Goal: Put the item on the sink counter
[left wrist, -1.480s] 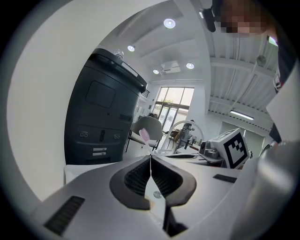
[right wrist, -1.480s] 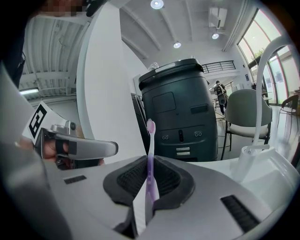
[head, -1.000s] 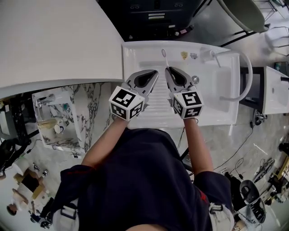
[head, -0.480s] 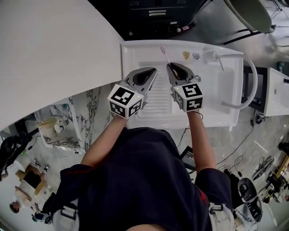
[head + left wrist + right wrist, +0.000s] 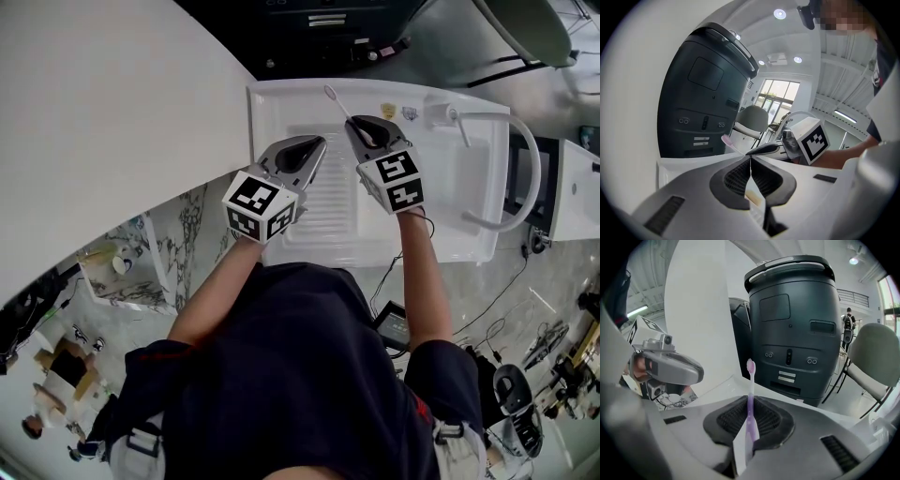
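Observation:
A pale purple toothbrush (image 5: 749,394) stands up between the jaws of my right gripper (image 5: 749,405), which is shut on its handle; the brush head (image 5: 750,365) points away from me. In the head view the toothbrush (image 5: 338,105) sticks out past my right gripper (image 5: 359,126) over the back of the white sink counter (image 5: 272,103). My left gripper (image 5: 317,144) hovers over the ribbed drainboard (image 5: 330,202), jaws pressed together with nothing between them. From the left gripper view (image 5: 751,158) the toothbrush (image 5: 729,142) and right gripper show ahead to the right.
A curved white faucet (image 5: 506,169) arches over the basin (image 5: 464,173) on the right. A white wall panel (image 5: 103,103) borders the sink's left edge. A dark machine (image 5: 794,329) and a grey chair (image 5: 874,357) stand beyond the sink.
Both grippers have moved a little forward over the sink, and the right gripper has carried the toothbrush toward the sink's back edge.

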`<state>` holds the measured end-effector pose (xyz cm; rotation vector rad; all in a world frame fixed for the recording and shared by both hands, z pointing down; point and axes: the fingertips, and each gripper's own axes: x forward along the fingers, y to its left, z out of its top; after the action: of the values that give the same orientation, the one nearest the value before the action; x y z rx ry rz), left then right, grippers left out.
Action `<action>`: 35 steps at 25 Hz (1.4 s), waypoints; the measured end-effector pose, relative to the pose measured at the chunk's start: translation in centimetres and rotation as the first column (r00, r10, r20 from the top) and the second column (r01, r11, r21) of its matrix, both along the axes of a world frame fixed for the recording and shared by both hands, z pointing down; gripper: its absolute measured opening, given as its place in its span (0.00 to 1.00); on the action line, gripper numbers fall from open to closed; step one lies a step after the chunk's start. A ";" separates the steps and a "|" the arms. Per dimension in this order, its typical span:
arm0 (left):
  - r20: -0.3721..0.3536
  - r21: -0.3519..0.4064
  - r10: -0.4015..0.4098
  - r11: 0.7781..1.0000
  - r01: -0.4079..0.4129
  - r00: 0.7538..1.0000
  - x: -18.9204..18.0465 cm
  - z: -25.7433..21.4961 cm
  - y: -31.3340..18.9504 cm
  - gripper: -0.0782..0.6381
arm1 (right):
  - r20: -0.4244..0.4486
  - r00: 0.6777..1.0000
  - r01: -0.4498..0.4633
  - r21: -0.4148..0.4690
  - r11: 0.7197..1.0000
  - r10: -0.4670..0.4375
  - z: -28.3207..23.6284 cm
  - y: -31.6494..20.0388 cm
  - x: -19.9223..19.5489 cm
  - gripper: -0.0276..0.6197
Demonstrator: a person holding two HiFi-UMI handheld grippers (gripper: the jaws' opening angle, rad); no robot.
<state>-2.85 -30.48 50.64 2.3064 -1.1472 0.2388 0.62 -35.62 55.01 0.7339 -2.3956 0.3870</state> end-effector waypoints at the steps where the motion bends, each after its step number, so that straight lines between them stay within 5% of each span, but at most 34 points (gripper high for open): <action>1: -0.001 -0.002 0.000 1.000 0.000 1.000 0.0 0.0 0.0 0.13 | -0.020 1.000 0.019 0.002 1.000 -0.019 0.2 -0.1 -0.2 0.14; 10: -0.015 -0.002 -0.001 1.000 0.001 1.000 -0.1 -0.1 -0.4 0.13 | -0.140 0.972 0.185 -0.050 0.981 -0.191 2.8 -1.0 -1.2 0.14; 16: -0.022 -0.014 -0.001 1.000 0.001 1.000 -0.2 0.2 -0.1 0.13 | -0.251 0.915 0.314 -0.051 0.948 -0.317 4.0 -1.2 -1.9 0.14; 24: -0.023 -0.021 -0.004 1.000 0.003 1.000 -0.5 0.4 0.0 0.13 | -0.320 0.864 0.393 -0.056 0.918 -0.389 5.1 -1.8 -2.6 0.14; 35: -0.023 -0.039 0.005 0.999 -0.006 1.000 -0.4 1.0 0.6 0.13 | -0.416 0.752 0.517 -0.110 0.849 -0.511 7.8 -2.0 -3.9 0.14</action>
<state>-3.20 -29.89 51.61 2.2731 -1.1153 0.2343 -3.23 -37.61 62.79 0.1076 -2.0531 -0.0286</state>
